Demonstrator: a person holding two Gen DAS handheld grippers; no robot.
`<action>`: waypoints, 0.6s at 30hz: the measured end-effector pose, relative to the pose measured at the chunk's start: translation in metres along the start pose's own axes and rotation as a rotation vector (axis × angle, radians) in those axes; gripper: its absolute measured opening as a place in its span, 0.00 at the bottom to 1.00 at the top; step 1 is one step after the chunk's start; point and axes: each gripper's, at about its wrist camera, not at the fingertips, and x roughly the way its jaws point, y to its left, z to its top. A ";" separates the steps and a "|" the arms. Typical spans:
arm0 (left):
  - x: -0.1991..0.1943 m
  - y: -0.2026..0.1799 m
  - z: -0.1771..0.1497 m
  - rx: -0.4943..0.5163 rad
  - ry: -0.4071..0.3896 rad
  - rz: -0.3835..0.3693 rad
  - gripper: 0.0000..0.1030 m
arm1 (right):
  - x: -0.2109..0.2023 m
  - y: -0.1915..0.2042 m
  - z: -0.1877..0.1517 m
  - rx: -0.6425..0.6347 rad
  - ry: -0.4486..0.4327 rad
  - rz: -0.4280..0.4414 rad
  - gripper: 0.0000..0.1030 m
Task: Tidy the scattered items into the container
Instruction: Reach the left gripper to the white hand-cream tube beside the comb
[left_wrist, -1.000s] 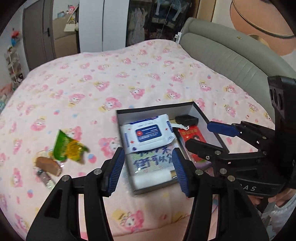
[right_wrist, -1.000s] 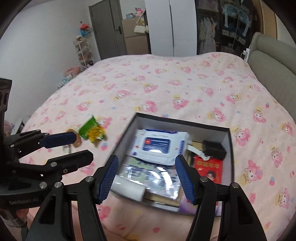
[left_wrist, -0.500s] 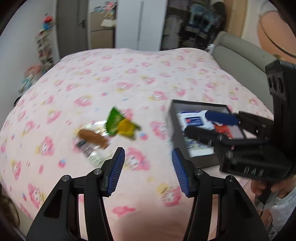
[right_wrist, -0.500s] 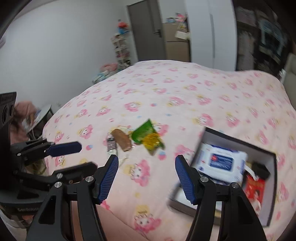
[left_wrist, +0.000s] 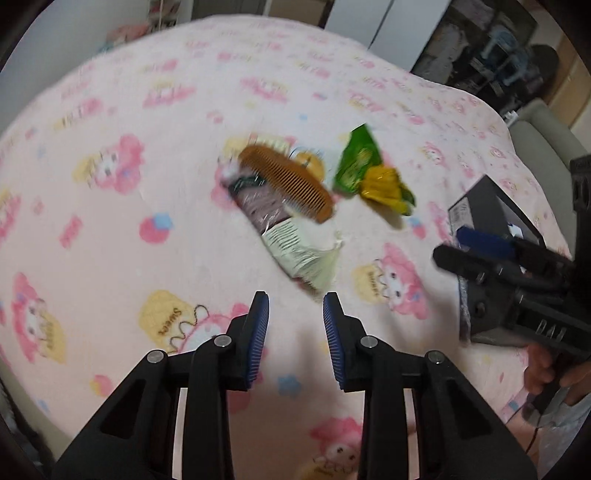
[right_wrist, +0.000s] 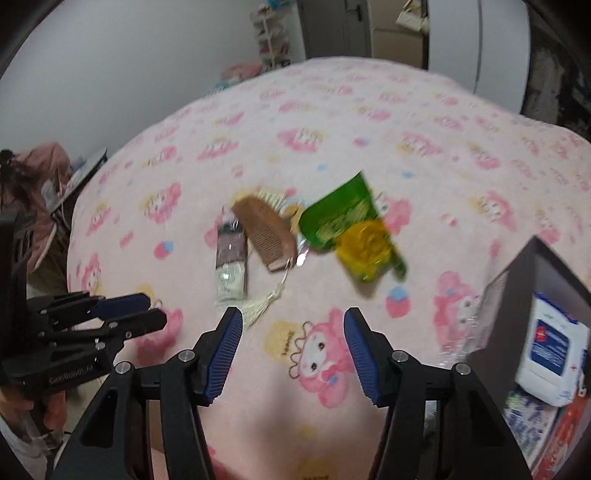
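Note:
A brown wooden comb (left_wrist: 286, 181) with a cream tassel (right_wrist: 264, 304) lies across a long sachet (left_wrist: 284, 240) on the pink bed cover. A green and yellow snack packet (left_wrist: 369, 173) lies to their right. My left gripper (left_wrist: 295, 336) is open and empty, just short of the sachet's near end. My right gripper (right_wrist: 293, 350) is open and empty, hovering near the tassel and the snack packet (right_wrist: 351, 236). The dark box (right_wrist: 524, 295) at the right holds a wet wipes pack (right_wrist: 550, 354) and other items.
The pink cartoon-print bed cover (left_wrist: 110, 206) spreads all around the items. A grey headboard (left_wrist: 546, 136) stands at the far right. The right gripper's body (left_wrist: 524, 291) sits in front of the box. A person's hair and a pink bundle (right_wrist: 33, 173) lie beyond the bed's left edge.
Both grippers have swung left from above the box and moved closer to the scattered comb, sachet and snack packet. The left gripper's jaws have narrowed. The box now sits at the right edge.

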 end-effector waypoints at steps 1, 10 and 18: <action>0.005 0.004 0.002 -0.022 0.006 -0.030 0.29 | 0.010 0.001 -0.001 -0.006 0.027 0.020 0.52; 0.041 0.013 0.022 -0.114 0.041 -0.093 0.29 | 0.079 -0.003 0.012 0.080 0.162 0.070 0.52; 0.061 0.020 0.029 -0.162 0.048 -0.075 0.29 | 0.116 -0.014 0.014 0.115 0.229 0.073 0.52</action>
